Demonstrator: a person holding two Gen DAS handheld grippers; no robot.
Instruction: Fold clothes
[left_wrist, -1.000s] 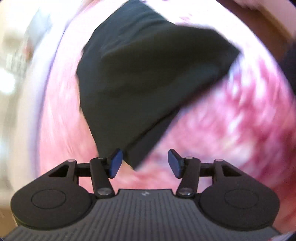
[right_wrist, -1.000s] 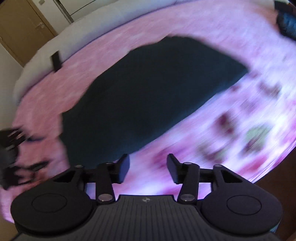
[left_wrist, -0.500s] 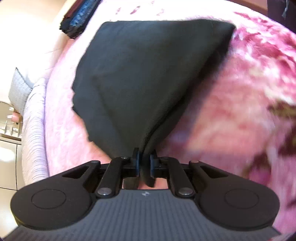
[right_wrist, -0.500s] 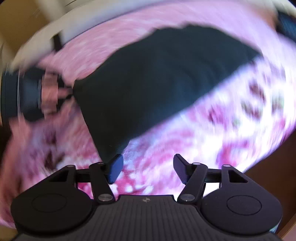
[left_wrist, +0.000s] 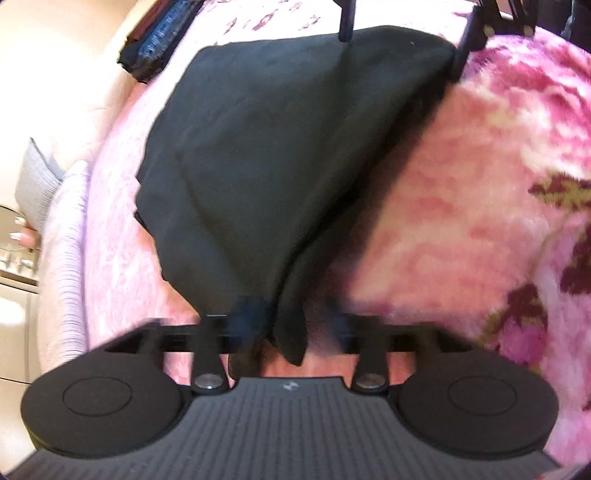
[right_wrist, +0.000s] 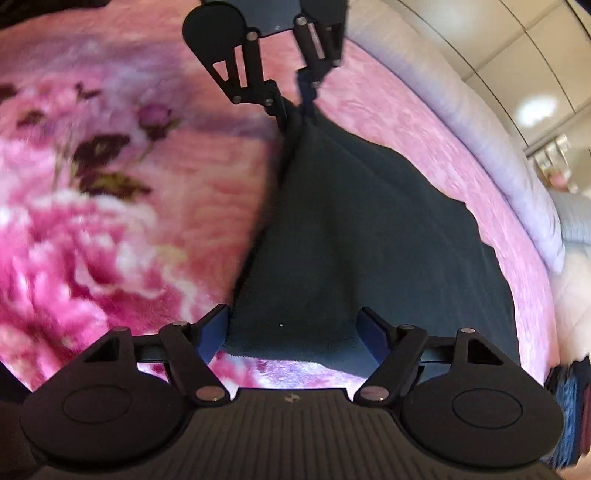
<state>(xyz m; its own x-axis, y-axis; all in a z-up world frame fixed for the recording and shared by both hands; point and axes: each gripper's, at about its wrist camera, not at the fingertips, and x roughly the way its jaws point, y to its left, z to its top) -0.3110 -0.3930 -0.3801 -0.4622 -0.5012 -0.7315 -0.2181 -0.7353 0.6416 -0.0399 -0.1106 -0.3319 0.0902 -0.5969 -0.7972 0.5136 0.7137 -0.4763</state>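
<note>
A dark folded garment (left_wrist: 295, 155) lies on a pink flowered blanket (left_wrist: 480, 177). My left gripper (left_wrist: 291, 325) is at its near corner, its fingers blurred and parted, with the cloth corner hanging between them. In the right wrist view the same garment (right_wrist: 369, 240) stretches from my open right gripper (right_wrist: 291, 332), whose fingers straddle its near edge, to the left gripper (right_wrist: 295, 107) at the far corner. The right gripper's fingers (left_wrist: 461, 48) show at the garment's far end in the left wrist view.
A stack of dark folded clothes (left_wrist: 162, 37) lies at the bed's far left; another dark pile (right_wrist: 569, 406) sits at the right edge. A pale padded bed rim (right_wrist: 480, 122) curves around the blanket. A grey cushion (left_wrist: 33, 184) lies beyond it.
My left gripper shut on the garment's corner half a second ago and its fingers now stand apart. My right gripper swung round to the garment's opposite end and straddles its edge.
</note>
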